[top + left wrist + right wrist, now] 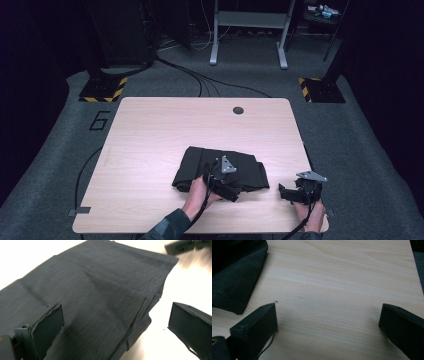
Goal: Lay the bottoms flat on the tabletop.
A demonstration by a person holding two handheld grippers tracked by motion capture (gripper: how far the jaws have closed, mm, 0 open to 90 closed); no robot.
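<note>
Lying near the table's (150, 130) front edge, the folded dark cloth (220, 167) is set with its long axis running left to right. The left gripper (116, 325) is held directly over it — jaws spread wide, one above the fabric, one past its folded edge, nothing gripped. The right gripper (327, 325) is held over bare wood, equally wide and empty; the cloth lies to its left. The left is judged nearer.

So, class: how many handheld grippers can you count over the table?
2. The left gripper sits over the folded black garment, fingers apart; the right gripper is near the table's right edge, also open.
</note>
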